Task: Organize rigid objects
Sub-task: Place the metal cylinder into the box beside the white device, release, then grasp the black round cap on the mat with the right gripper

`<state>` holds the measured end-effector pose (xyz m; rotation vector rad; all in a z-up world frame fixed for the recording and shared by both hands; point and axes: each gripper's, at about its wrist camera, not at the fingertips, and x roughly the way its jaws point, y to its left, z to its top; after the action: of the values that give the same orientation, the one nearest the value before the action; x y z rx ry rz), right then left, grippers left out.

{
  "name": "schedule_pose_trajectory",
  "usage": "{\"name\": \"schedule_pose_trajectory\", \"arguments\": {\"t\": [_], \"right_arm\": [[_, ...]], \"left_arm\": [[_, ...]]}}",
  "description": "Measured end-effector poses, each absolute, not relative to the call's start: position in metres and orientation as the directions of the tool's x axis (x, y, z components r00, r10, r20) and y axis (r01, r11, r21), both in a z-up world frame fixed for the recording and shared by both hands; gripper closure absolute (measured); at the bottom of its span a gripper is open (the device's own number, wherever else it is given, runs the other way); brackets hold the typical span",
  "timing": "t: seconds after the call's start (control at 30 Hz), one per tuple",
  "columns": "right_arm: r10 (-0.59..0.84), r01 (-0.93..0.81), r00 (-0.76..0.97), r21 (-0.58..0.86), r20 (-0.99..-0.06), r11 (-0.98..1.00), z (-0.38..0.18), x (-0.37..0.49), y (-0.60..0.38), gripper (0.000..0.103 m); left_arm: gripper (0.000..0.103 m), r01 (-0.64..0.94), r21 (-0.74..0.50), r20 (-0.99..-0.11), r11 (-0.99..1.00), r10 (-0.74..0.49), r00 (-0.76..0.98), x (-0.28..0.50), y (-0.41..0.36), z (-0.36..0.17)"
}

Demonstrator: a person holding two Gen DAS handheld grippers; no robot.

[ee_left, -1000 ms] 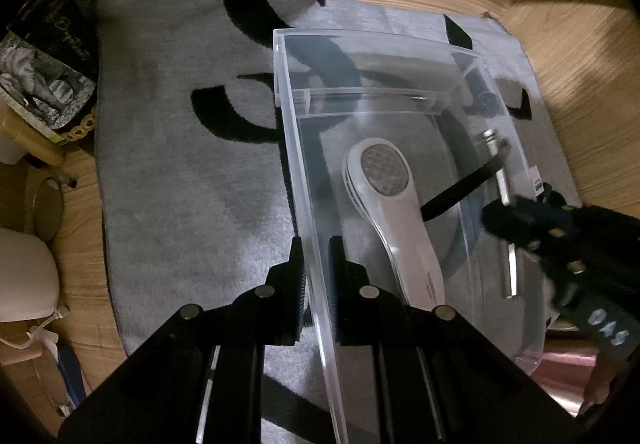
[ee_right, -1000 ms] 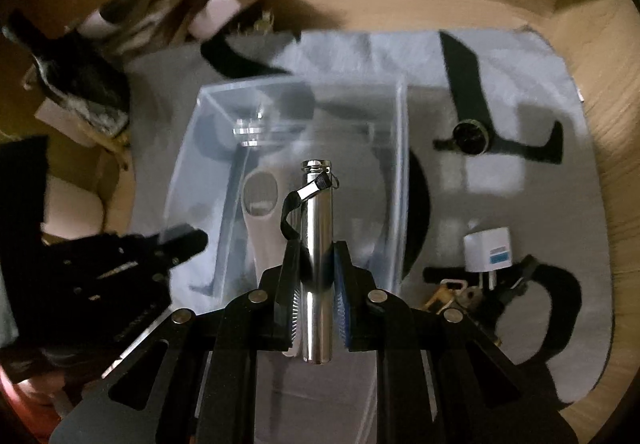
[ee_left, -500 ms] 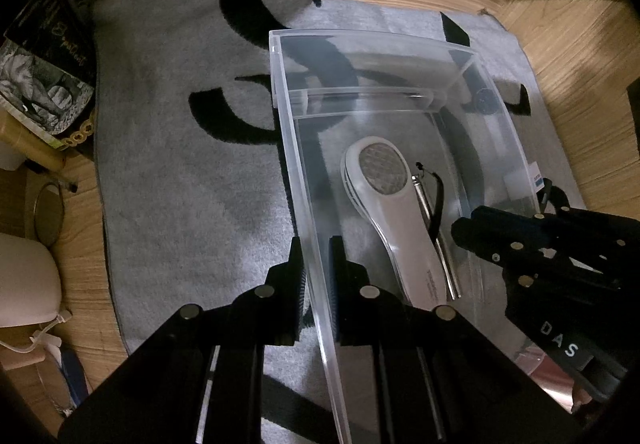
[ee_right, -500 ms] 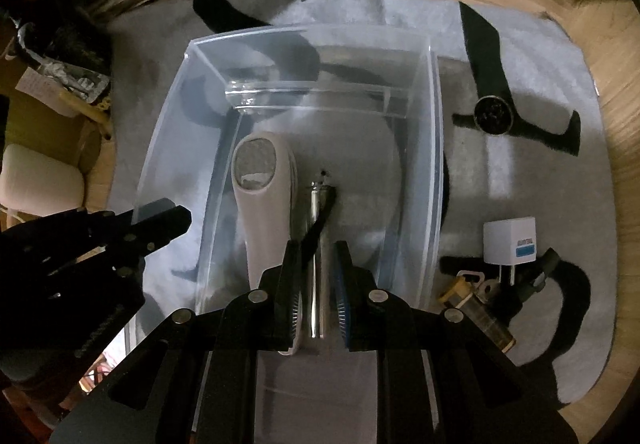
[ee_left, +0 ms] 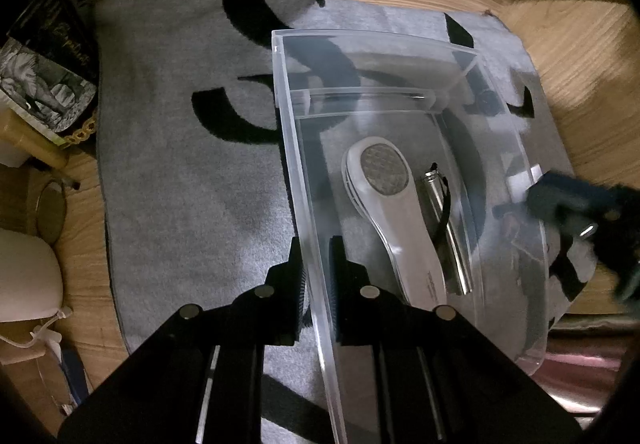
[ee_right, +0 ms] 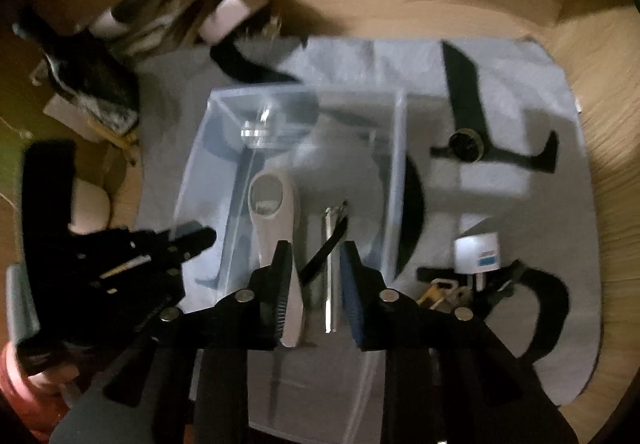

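A clear plastic bin [ee_left: 304, 179] stands on a grey rug [ee_left: 180, 171]. Inside lie a white handheld device with a mesh head [ee_left: 384, 187] and a silver metal tube with a black strap [ee_left: 448, 228]. My left gripper [ee_left: 316, 280] is shut on the bin's left wall. My right gripper [ee_right: 316, 284] is open and empty above the bin, with the silver tube [ee_right: 330, 268] and the white device [ee_right: 272, 211] lying below its fingers. The left gripper also shows in the right wrist view [ee_right: 200, 238].
On the rug right of the bin [ee_right: 396, 163] lie a black watch [ee_right: 466, 141], a white plug adapter [ee_right: 478, 254] and keys [ee_right: 438, 290]. Books and papers [ee_left: 52, 55] pile up at the back left. Wooden floor [ee_left: 580, 55] surrounds the rug.
My right gripper lowered the silver tube into the bin, opened, let it go and lifted back. The tube now lies beside the white device. My left gripper kept hold of the bin wall.
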<state>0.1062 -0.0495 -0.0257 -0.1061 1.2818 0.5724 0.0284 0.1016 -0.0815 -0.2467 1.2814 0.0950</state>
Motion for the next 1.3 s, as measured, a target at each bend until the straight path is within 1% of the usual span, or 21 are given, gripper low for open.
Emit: {"name": "schedule_pose_trajectory", "arguments": {"t": [0.13, 0.27, 0.47, 0.63, 0.9, 1.3], "right_arm": [[0.349, -0.441, 0.221, 0.226, -0.911, 0.869, -0.008, 0.114, -0.066, 0.075], [0.333, -0.414, 0.273, 0.202, -0.903, 0.887, 0.003, 0.128, -0.087, 0.067], [0.309, -0.360, 0.300, 0.193, -0.903, 0.913, 0.001, 0.152, -0.112, 0.062], [0.300, -0.329, 0.271, 0.205, -0.915, 0.922, -0.020, 0.179, -0.123, 0.062], [0.291, -0.351, 0.205, 0.207, -0.935, 0.913, -0.055, 0.212, -0.115, 0.062], [0.289, -0.382, 0.103, 0.230, -0.952, 0.895, -0.107, 0.239, -0.093, 0.062]], "left_arm": [[0.094, -0.213, -0.129, -0.957, 0.969, -0.065, 0.283, 0.029, 0.102, -0.082], [0.094, -0.226, -0.130, -0.958, 0.965, -0.064, 0.280, 0.029, 0.103, -0.082], [0.094, -0.254, -0.133, -0.959, 0.958, -0.059, 0.278, 0.029, 0.105, -0.082], [0.094, -0.291, -0.139, -0.959, 0.947, -0.056, 0.278, 0.029, 0.107, -0.081], [0.094, -0.346, -0.142, -0.958, 0.928, -0.041, 0.284, 0.030, 0.110, -0.076], [0.094, -0.368, -0.069, -0.958, 0.927, 0.040, 0.282, 0.034, 0.103, -0.068]]}}
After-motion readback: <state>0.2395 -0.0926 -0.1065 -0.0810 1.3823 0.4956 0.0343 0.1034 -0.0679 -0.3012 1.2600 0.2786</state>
